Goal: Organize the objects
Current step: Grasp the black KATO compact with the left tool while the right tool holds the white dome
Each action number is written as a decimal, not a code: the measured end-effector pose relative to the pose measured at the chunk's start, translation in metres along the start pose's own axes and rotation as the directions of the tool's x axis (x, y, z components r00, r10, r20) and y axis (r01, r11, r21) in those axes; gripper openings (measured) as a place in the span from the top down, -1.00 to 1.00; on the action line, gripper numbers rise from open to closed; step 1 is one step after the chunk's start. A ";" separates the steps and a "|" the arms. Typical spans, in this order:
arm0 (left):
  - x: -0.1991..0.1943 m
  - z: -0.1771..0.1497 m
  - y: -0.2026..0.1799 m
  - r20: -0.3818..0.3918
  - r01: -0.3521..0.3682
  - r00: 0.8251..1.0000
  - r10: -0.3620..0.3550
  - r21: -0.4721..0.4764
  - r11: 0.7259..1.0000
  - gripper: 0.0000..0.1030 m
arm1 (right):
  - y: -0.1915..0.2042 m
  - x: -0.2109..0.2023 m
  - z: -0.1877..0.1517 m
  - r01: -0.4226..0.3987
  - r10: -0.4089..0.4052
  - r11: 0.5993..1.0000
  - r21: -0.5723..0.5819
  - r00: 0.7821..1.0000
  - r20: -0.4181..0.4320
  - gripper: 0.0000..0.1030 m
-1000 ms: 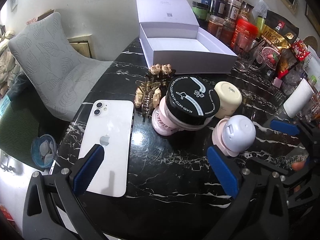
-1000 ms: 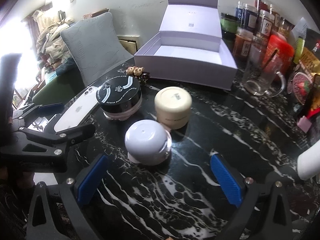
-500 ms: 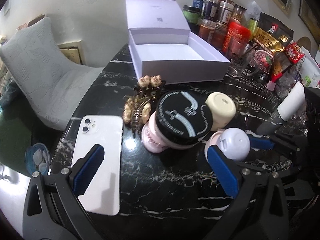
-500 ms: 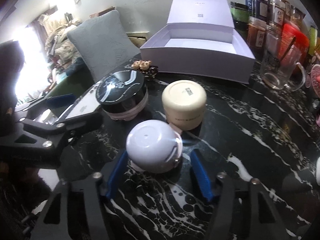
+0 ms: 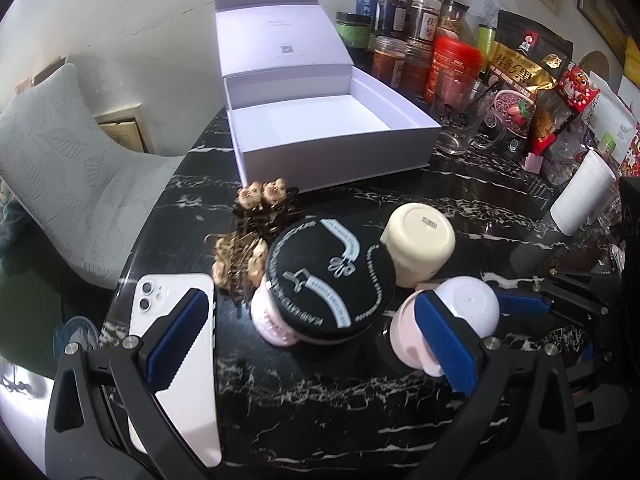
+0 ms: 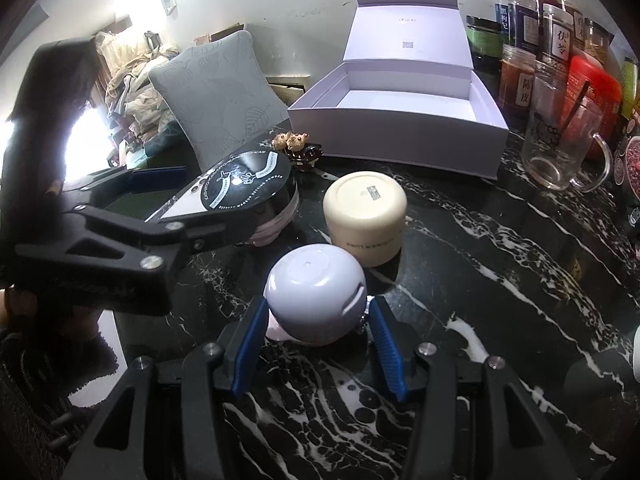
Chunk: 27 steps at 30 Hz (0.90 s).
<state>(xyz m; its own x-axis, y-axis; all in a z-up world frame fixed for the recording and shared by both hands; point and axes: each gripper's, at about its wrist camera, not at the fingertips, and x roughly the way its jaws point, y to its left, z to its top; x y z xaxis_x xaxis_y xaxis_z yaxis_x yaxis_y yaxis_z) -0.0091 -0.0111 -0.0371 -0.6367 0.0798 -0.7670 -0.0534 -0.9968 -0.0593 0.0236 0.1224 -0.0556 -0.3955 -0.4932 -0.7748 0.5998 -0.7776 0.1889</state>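
Right claw (image 6: 318,334) has just been closing; its blue pads now press both sides of the white domed jar (image 6: 316,298), which sits on its pink base on the black marble worktop (image 6: 460,280) — gripped, base on the surface as far as can be seen. Left claw (image 5: 316,346) hangs wide open over the worktop, holding nothing; one finger lies over the white phone (image 5: 176,360), the other in front of the domed jar. Black-lidded pink jar (image 5: 328,280) stands between them, cream jar (image 5: 418,246) just behind. Two hair clips (image 5: 240,258) lie near the open white box (image 5: 332,160) — box empty inside.
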 end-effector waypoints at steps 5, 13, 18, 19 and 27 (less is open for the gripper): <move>0.006 0.006 -0.005 0.010 0.022 1.000 -0.022 0.015 1.000 -0.98 | -0.001 0.002 0.000 -0.005 0.005 1.000 -0.006 1.000 0.001 -0.04; 0.017 0.009 -0.011 0.009 0.022 1.000 -0.023 0.042 0.999 -0.69 | 0.000 0.004 -0.002 -0.017 0.017 1.000 -0.013 1.000 -0.004 -0.04; 0.020 0.009 -0.011 0.013 0.031 0.999 -0.032 0.045 0.999 -0.50 | 0.001 0.005 -0.002 -0.018 0.018 1.000 -0.012 1.000 -0.003 -0.04; 0.021 0.009 -0.010 0.012 0.033 0.999 -0.033 0.044 0.999 -0.43 | 0.001 0.005 -0.002 -0.018 0.018 1.000 -0.012 1.000 -0.003 -0.04; 0.021 0.008 -0.006 0.018 0.039 0.999 -0.040 0.039 0.998 -0.32 | 0.004 0.006 -0.002 -0.020 0.020 1.000 -0.010 1.000 -0.002 -0.04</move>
<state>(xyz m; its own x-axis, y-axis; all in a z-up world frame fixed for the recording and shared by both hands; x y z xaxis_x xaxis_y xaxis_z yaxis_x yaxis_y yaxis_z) -0.0282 -0.0036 -0.0479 -0.6479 0.1197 -0.7523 -0.1087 -0.9920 -0.0642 0.0252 0.1176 -0.0604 -0.3824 -0.5079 -0.7719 0.6144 -0.7637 0.1980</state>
